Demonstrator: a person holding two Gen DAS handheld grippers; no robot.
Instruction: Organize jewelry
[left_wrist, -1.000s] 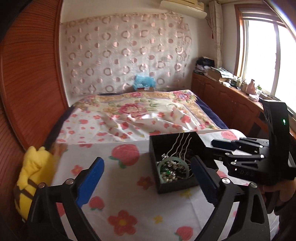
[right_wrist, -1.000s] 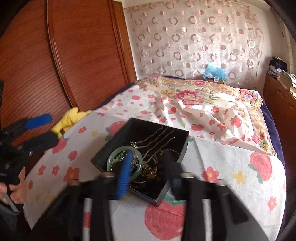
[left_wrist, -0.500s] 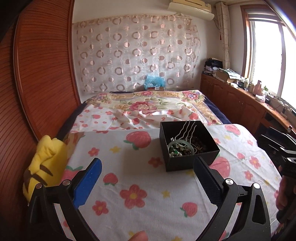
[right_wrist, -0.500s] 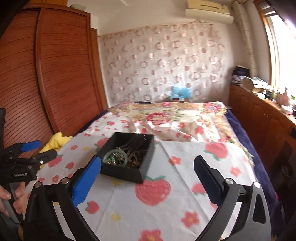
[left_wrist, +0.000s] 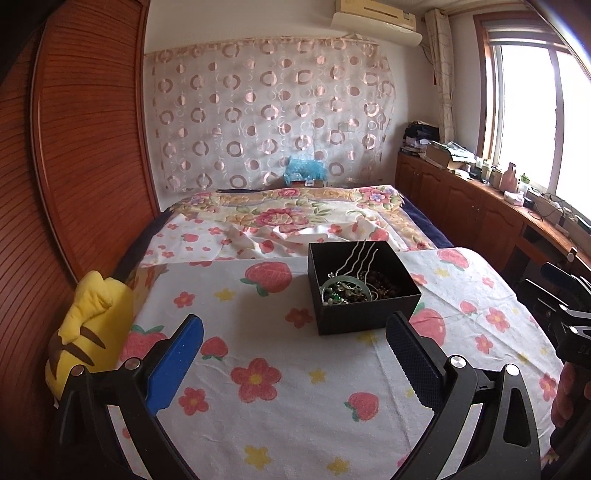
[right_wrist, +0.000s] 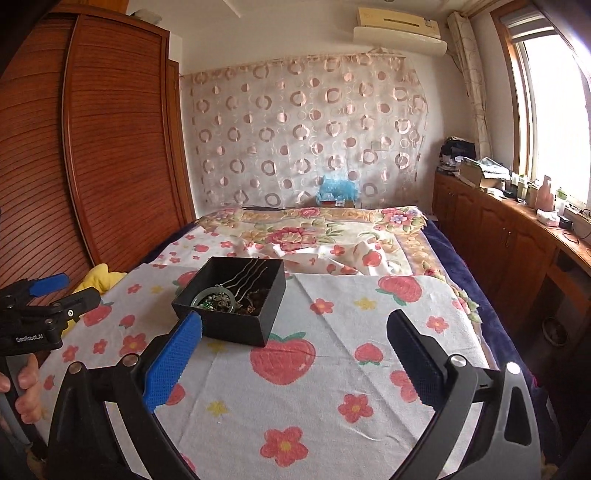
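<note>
A bed (left_wrist: 369, 387) in a strawberry sheet carries a black box (left_wrist: 364, 290); beyond the box lies a rumpled floral blanket (left_wrist: 295, 212), left of it a yellow plush (left_wrist: 86, 325).

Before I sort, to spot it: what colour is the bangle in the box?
Pale green bangle, clearest in the left wrist view.

Daylight pours through the overexposed window (left_wrist: 532, 110) at right, both sharp views bend strongly at dark corners, and shadows on the bed (right_wrist: 332, 369) seem faint.
</note>
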